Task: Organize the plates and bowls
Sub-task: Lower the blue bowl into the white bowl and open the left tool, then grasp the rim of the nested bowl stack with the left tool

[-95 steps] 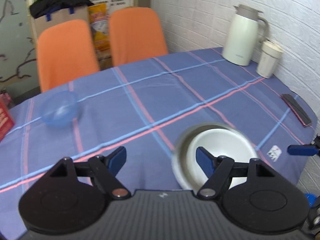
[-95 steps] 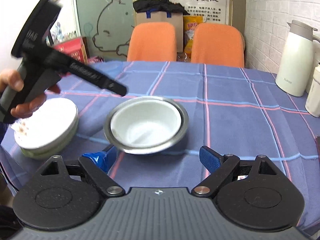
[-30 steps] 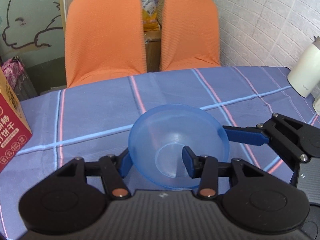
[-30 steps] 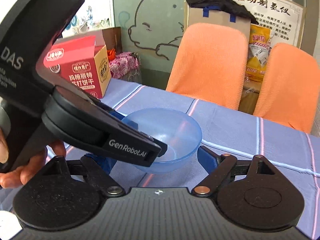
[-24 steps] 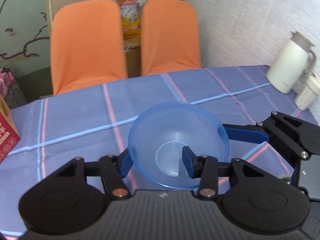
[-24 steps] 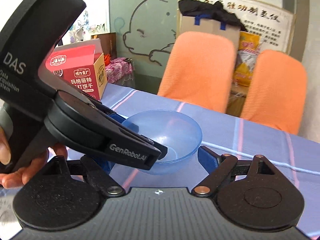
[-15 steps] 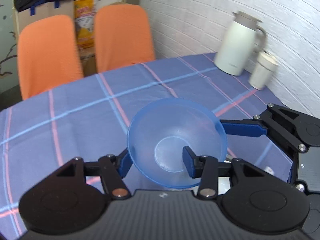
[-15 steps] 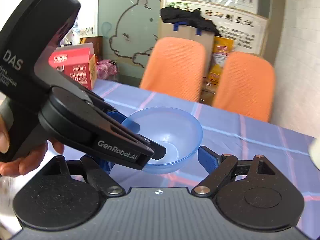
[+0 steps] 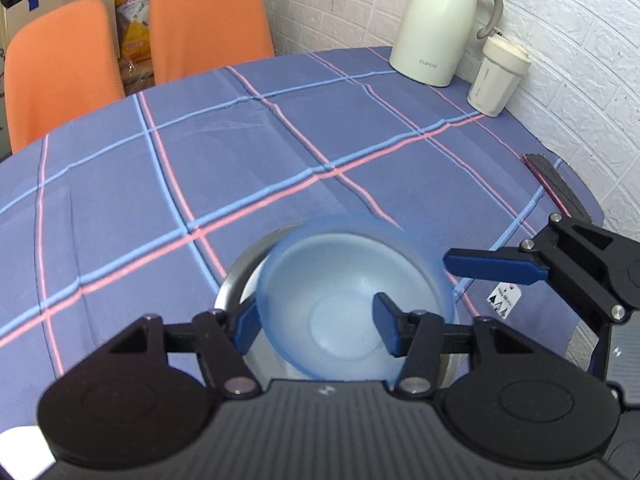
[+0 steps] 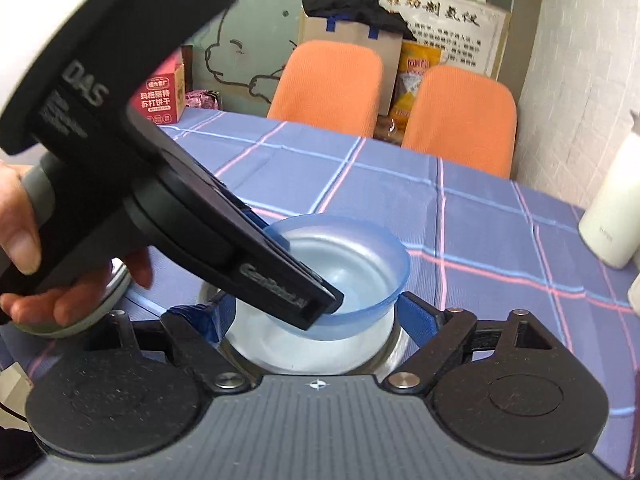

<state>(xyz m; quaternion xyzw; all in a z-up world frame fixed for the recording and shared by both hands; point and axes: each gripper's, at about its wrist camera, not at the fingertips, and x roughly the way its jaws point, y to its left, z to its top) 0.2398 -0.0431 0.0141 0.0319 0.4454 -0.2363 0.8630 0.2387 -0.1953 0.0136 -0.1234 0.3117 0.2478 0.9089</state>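
Observation:
My left gripper (image 9: 316,330) is shut on the near rim of a translucent blue bowl (image 9: 352,280), one finger inside and one outside. It holds the bowl just above a white bowl with a metal rim (image 9: 236,280). In the right wrist view the blue bowl (image 10: 360,256) hangs tilted over the white bowl (image 10: 320,344), with the left gripper (image 10: 312,296) coming in from the left. My right gripper (image 10: 316,316) is open, its blue fingers on either side of the white bowl.
A blue plaid cloth (image 9: 200,168) covers the table. A white kettle (image 9: 436,20) and a cup (image 9: 498,76) stand at the far right by the brick wall. A stack of plates (image 10: 100,304) lies at the left behind the hand. Two orange chairs (image 9: 204,20) stand beyond.
My left gripper has carried the blue bowl from the far left of the table to above the white bowl. The right gripper has come back along with it.

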